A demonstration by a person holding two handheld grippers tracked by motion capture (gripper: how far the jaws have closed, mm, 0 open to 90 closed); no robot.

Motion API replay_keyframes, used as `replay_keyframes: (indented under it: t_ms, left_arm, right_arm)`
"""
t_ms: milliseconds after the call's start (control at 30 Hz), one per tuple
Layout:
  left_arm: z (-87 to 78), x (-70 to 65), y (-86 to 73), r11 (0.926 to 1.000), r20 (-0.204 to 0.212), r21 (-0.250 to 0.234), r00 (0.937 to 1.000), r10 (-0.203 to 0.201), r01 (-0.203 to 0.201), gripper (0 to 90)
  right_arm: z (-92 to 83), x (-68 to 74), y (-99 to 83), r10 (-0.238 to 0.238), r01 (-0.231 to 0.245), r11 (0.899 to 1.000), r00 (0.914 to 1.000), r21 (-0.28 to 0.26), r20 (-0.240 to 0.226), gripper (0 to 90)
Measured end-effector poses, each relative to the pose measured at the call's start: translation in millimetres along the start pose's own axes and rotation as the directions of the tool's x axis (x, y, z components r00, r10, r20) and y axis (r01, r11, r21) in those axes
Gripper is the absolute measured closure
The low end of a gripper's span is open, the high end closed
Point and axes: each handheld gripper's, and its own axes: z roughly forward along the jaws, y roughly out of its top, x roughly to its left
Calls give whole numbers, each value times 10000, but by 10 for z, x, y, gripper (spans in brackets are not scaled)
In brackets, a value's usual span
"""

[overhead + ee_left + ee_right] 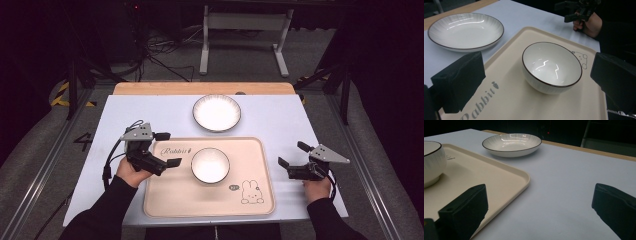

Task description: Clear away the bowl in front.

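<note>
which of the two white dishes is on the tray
The bowl, deep and dark-rimmed, stands mid-tray. The shallow plate lies beyond it on the bare table.

Bowl (552, 67) glossy ceramic; tray (524, 105) matt plastic.

Bowl (210, 165) on tray (165, 200), plate (217, 113) behind tray

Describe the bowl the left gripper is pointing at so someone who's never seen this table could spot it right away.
Start at the beige tray with the rabbit drawing, lying on the near half of the white table. The bowl stands near the tray's middle, between the two grippers. It is deep, white, with a thin dark rim, unlike the wide, shallow plate sitting off the tray on the table behind it.
</note>
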Motion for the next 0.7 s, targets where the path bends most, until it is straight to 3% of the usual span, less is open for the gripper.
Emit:
replay_keyframes:
  t_ms: [267,467,600,700]
  left_arm:
    - [-156,78,-193,9981,-405,-437,9982,-448,430,2]
    - [-249,109,-312,9972,-814,-689,9961,-352,296,3]
    - [-327,126,-422,9926,-1090,-1093,9919,-651,531,2]
    - [-402,158,-517,9872,-1439,-1428,9853,-920,713,2]
  right_arm:
    - [-1,2,0,1,-1,10000,10000,12,5,11]
    - [-1,2,0,1,-1,10000,10000,11,4,11]
    - [-2,2,0,-6,6,10000,10000,-5,-4,11]
    - [-2,0,0,-19,19,10000,10000,-19,-15,10]
